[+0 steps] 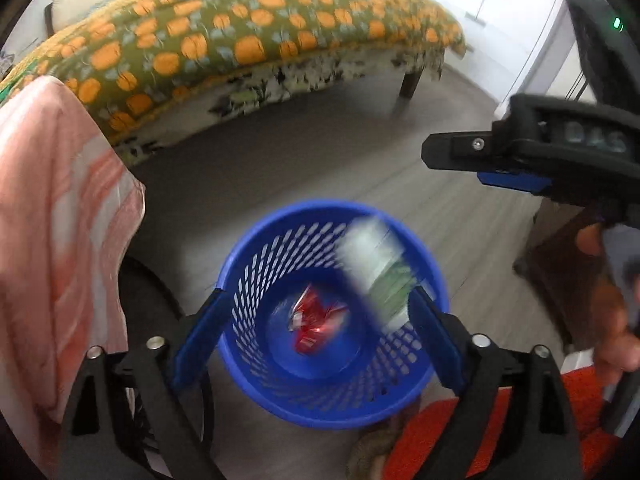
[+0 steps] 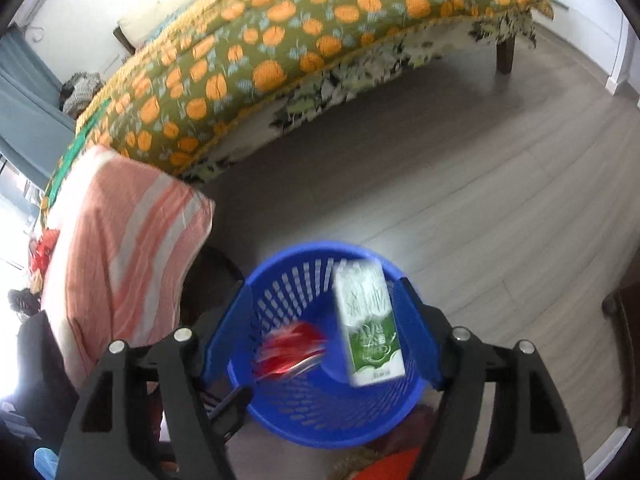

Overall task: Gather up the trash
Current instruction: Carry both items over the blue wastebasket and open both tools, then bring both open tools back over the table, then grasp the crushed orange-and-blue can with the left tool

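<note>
A blue mesh basket (image 1: 248, 256) stands on the floor right below both grippers. In the left wrist view a crumpled red wrapper (image 1: 316, 324) lies at its bottom. A white and green carton (image 1: 376, 268), blurred, hangs loose over the mouth by the right finger. My left gripper (image 1: 320, 332) is open wide astride the basket, pads on nothing. My right gripper (image 1: 480, 152) shows at the upper right. In the right wrist view my right gripper (image 2: 324, 332) is open over the basket (image 2: 280, 260). The carton (image 2: 368, 328) and the blurred red wrapper (image 2: 292, 348) sit between its fingers, ungripped.
A bed with a pumpkin-patterned quilt (image 2: 280, 52) runs along the far side, its wooden leg (image 2: 505, 56) on the grey plank floor. A pink striped cloth (image 2: 120, 248) hangs at the left. An orange rug (image 1: 440, 432) lies beneath me. Dark furniture (image 1: 568, 280) and a hand (image 1: 612, 332) are at the right.
</note>
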A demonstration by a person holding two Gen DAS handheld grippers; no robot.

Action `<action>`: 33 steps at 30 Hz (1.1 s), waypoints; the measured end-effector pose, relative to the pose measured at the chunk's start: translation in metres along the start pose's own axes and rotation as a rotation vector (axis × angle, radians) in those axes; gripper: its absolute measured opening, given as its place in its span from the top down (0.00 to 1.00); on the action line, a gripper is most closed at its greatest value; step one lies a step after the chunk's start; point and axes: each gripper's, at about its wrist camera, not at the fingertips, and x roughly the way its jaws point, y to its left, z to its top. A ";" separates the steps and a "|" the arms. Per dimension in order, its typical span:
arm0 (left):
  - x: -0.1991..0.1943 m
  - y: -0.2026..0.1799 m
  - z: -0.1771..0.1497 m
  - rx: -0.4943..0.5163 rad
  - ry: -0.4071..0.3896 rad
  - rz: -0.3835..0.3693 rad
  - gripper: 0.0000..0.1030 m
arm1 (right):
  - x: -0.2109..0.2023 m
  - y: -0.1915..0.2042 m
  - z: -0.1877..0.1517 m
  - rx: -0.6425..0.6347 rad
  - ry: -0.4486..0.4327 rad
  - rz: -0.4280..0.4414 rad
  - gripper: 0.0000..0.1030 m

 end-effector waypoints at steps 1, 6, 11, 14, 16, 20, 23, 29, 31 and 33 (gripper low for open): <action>-0.013 0.001 0.000 -0.004 -0.038 -0.001 0.10 | -0.008 0.003 0.001 -0.013 -0.034 -0.007 0.28; -0.104 0.000 -0.013 0.005 -0.239 -0.023 0.05 | -0.052 0.030 0.000 -0.117 -0.239 -0.047 0.19; -0.181 0.014 -0.042 -0.002 -0.323 -0.050 0.05 | -0.081 0.069 -0.021 -0.226 -0.393 -0.084 0.05; -0.206 0.041 -0.065 -0.039 -0.298 -0.022 0.05 | -0.082 0.104 -0.043 -0.308 -0.401 -0.081 0.05; -0.215 0.071 -0.083 -0.091 -0.270 0.034 0.05 | -0.079 0.129 -0.060 -0.356 -0.387 -0.071 0.05; -0.240 0.139 -0.122 -0.235 -0.245 0.155 0.05 | -0.065 0.202 -0.103 -0.505 -0.317 -0.016 0.05; -0.249 0.184 -0.142 -0.295 -0.213 0.270 0.05 | -0.054 0.268 -0.131 -0.624 -0.254 0.058 0.05; -0.274 0.271 -0.177 -0.414 -0.150 0.432 0.05 | -0.026 0.390 -0.147 -0.792 -0.095 0.148 0.05; -0.285 0.301 -0.190 -0.445 -0.132 0.447 0.05 | -0.009 0.419 -0.148 -0.817 -0.061 0.159 0.05; -0.287 0.321 -0.193 -0.462 -0.108 0.447 0.05 | 0.005 0.439 -0.153 -0.851 -0.044 0.141 0.05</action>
